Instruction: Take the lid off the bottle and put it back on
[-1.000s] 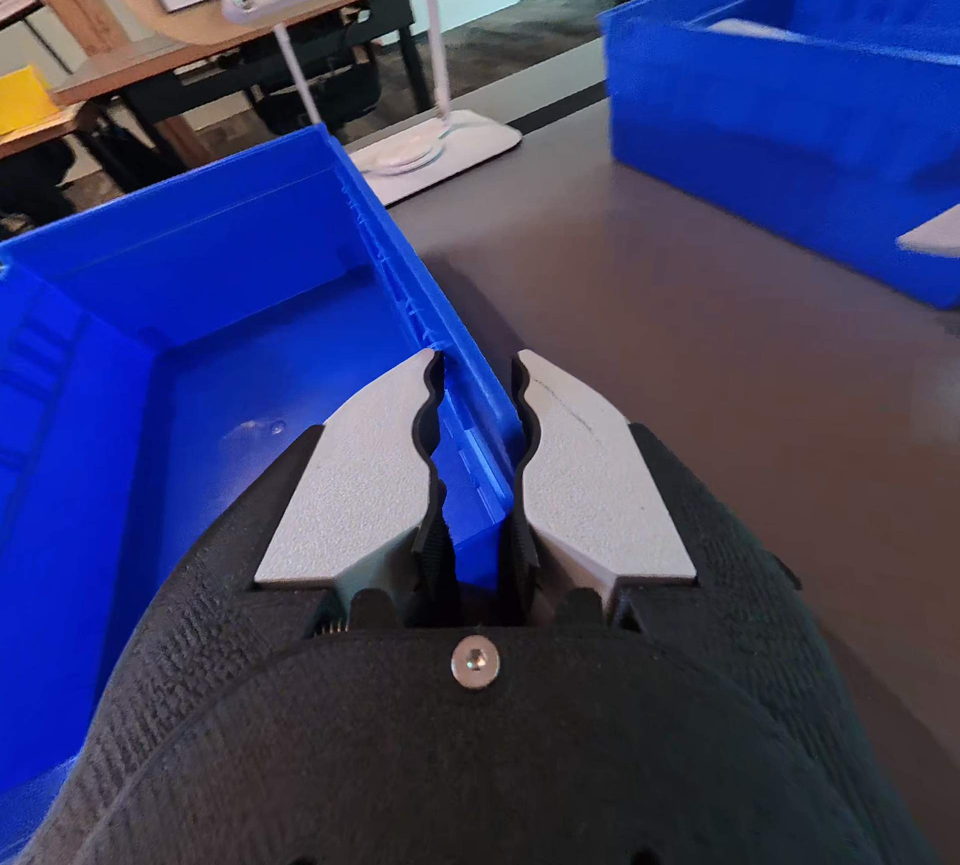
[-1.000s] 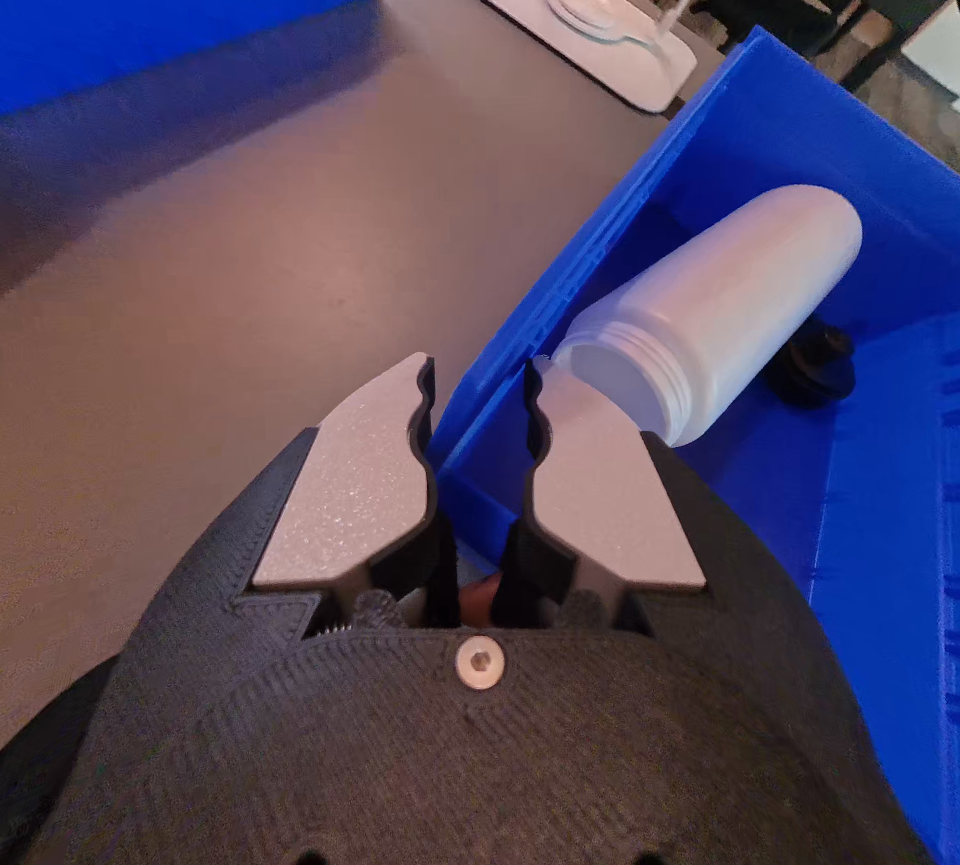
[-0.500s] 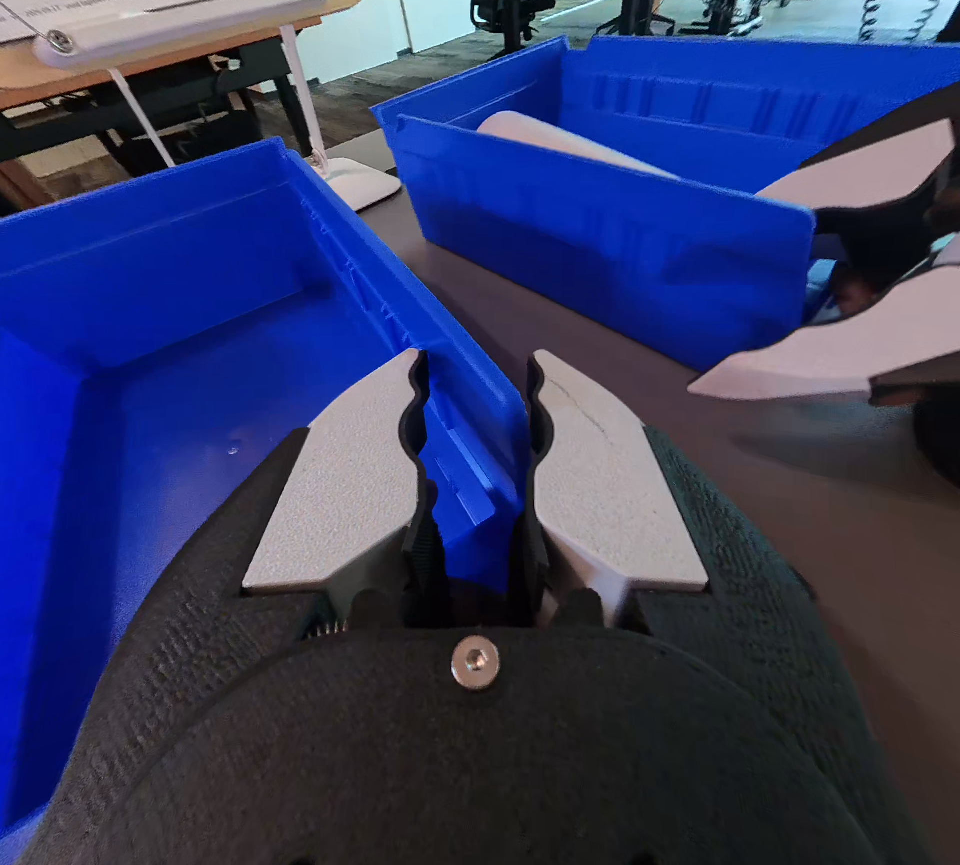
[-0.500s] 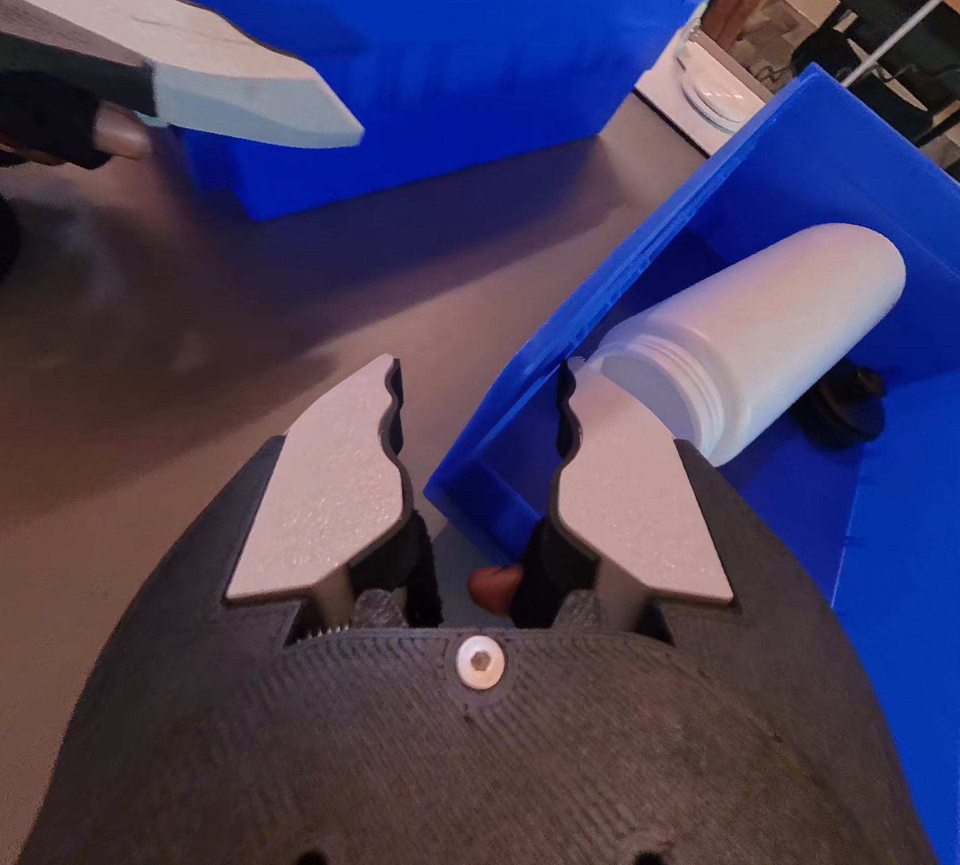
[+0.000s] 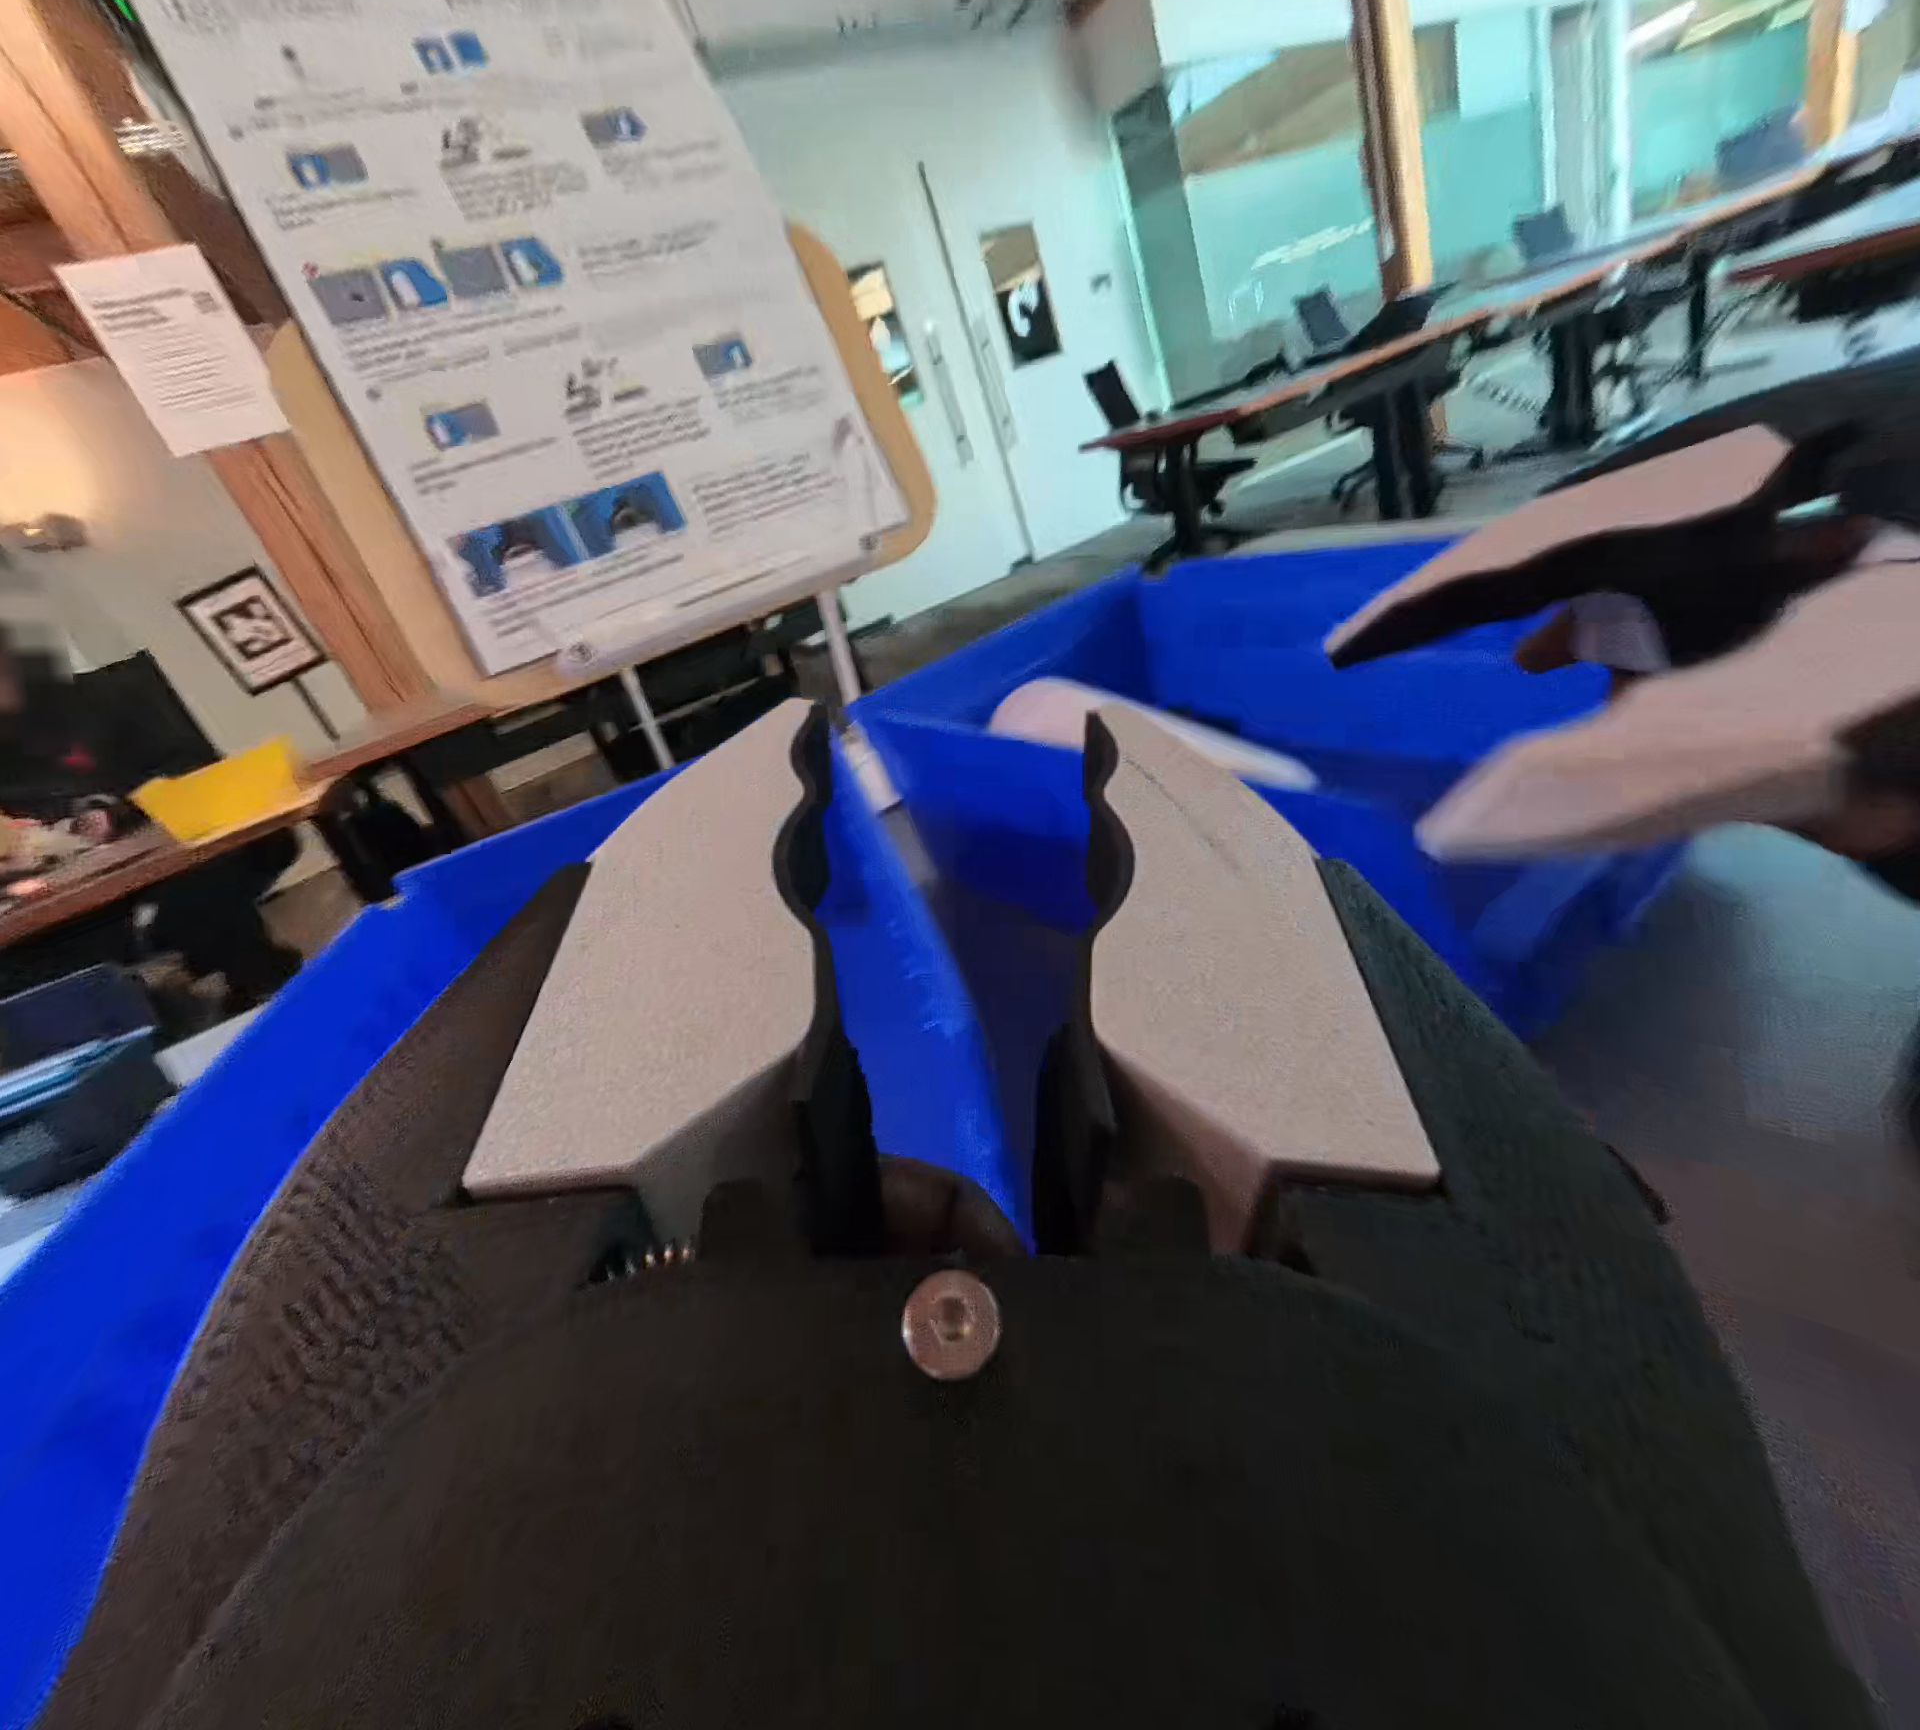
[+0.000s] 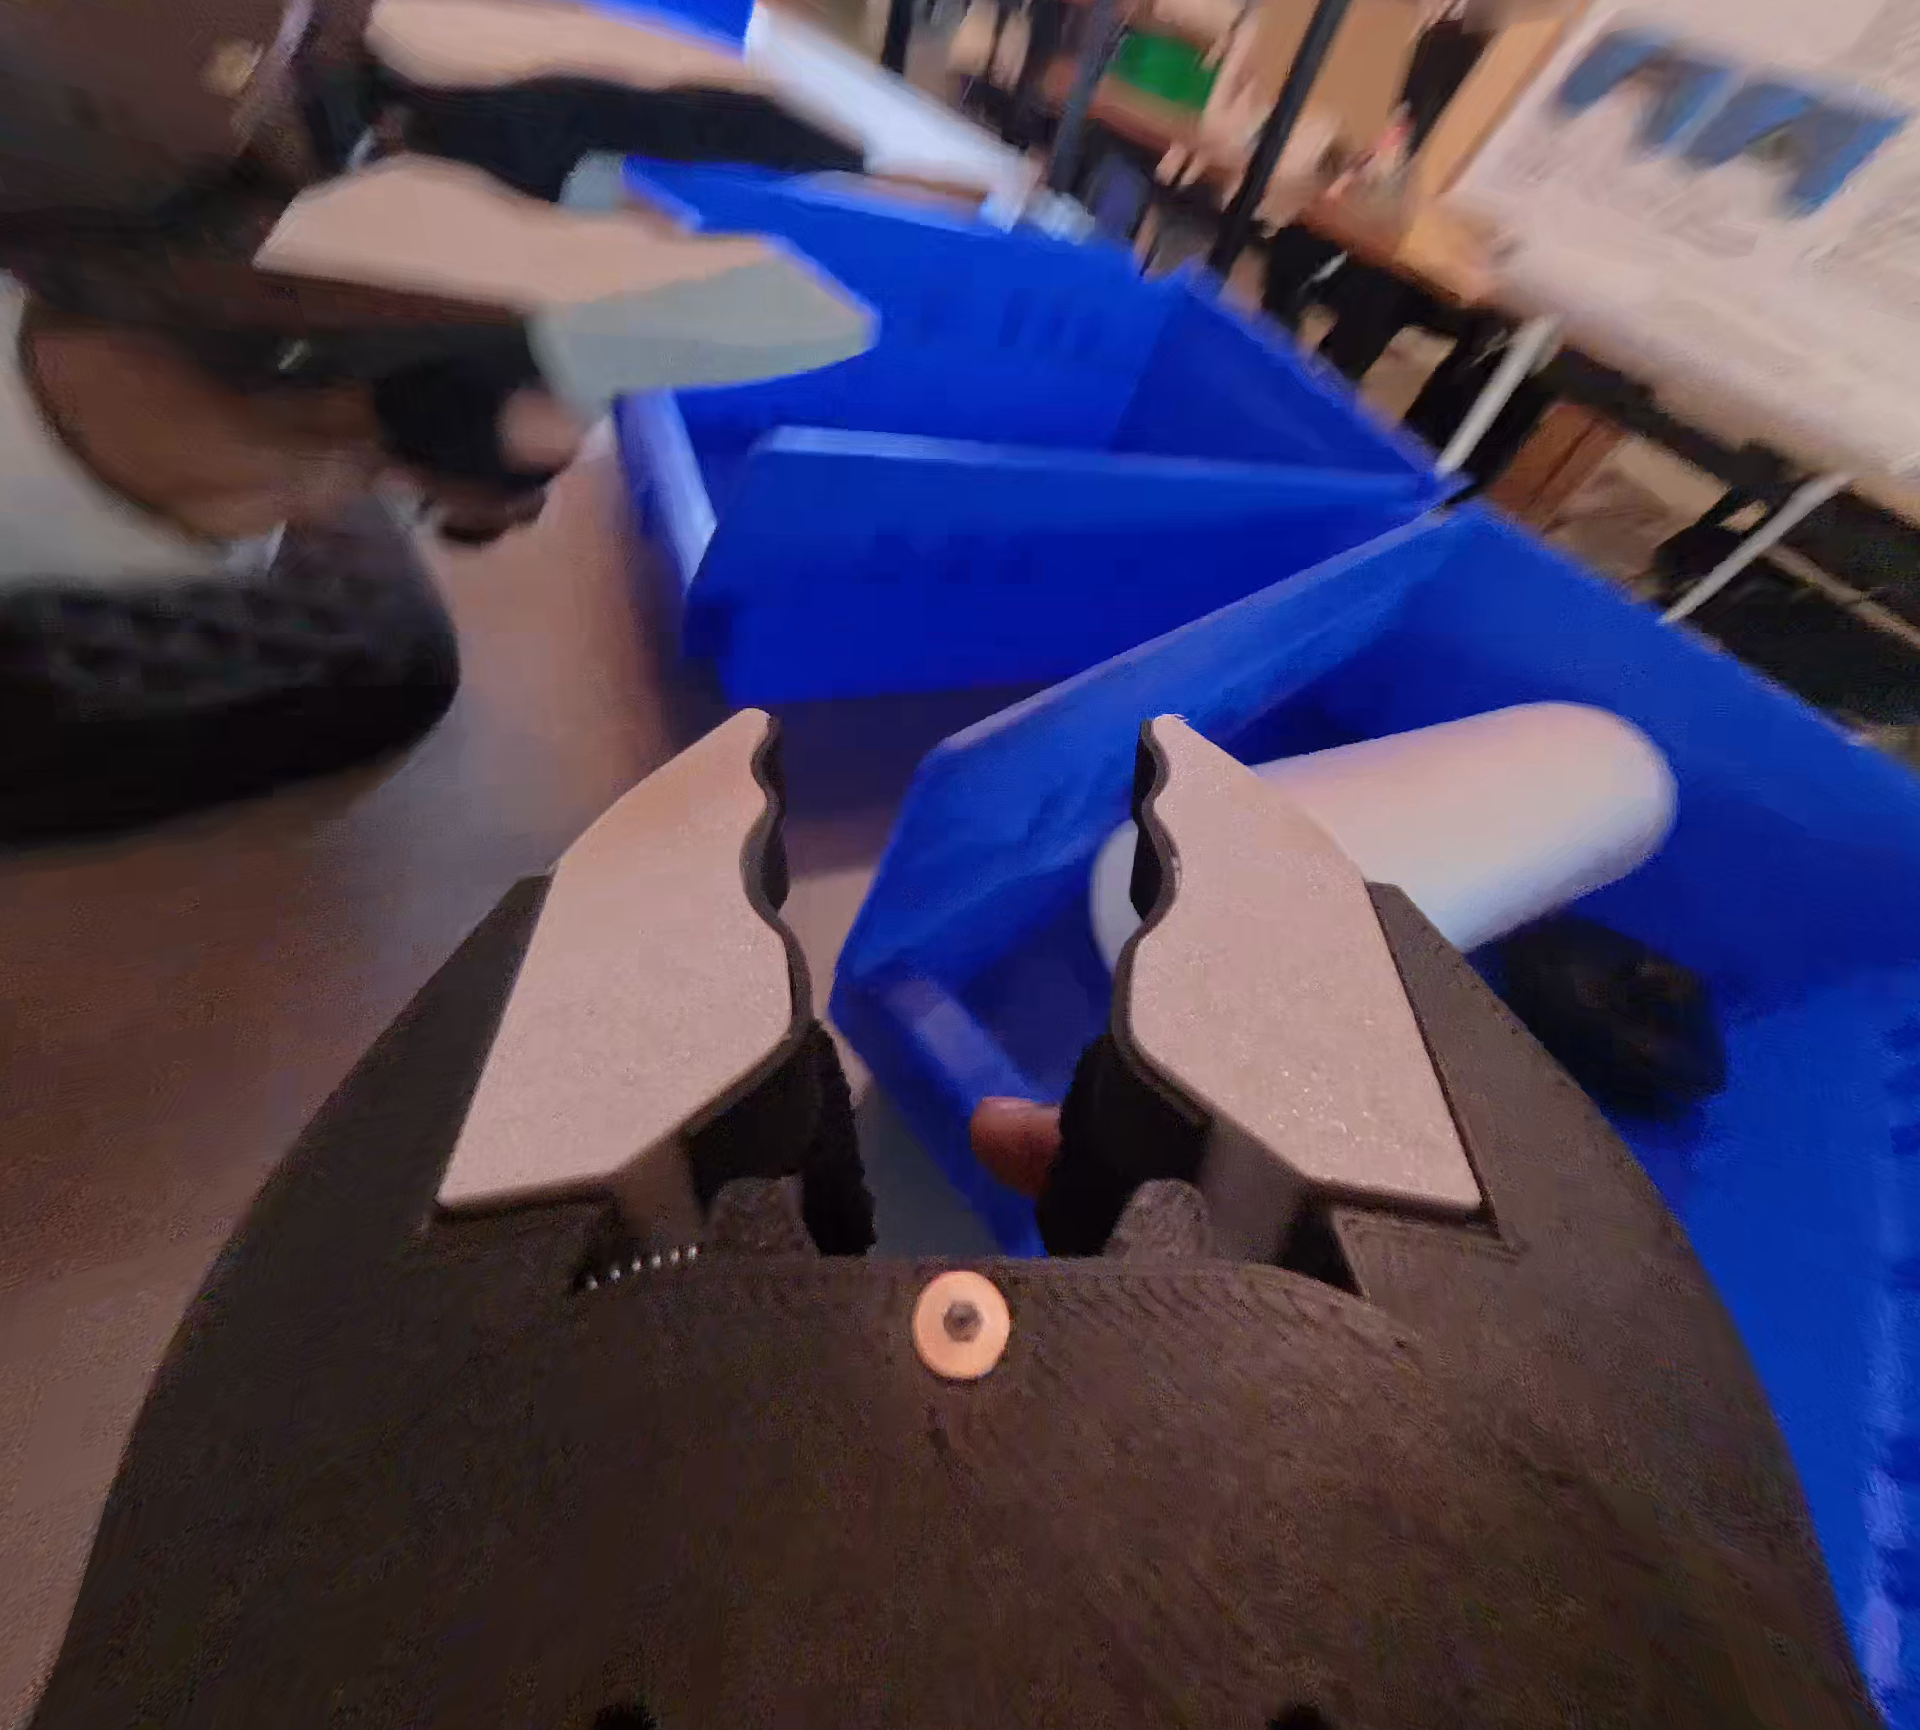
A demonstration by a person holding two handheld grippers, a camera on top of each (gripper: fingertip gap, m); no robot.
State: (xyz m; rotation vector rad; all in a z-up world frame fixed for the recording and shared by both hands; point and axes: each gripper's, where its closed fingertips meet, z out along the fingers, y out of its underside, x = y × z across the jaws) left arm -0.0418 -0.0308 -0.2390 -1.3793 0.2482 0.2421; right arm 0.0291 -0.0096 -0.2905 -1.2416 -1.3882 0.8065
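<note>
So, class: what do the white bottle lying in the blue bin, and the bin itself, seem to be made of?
White bottle: probably matte plastic, opaque with a soft, dull sheen. Blue bin: likely moulded rigid plastic, with uniform saturated colour, thin straight walls and a faint gloss. Blur leaves finer texture unclear.

We see a dark brown table (image 6: 260, 1005) carrying two blue plastic bins. The nearer bin (image 6: 997, 849) stands at our right in the right wrist view, the farther bin (image 6: 987, 579) just beyond it, a strip of bare tabletop between them. In the left wrist view the tabletop (image 5: 1714, 1109) shows to the right of a bin wall (image 5: 914, 974).
</note>
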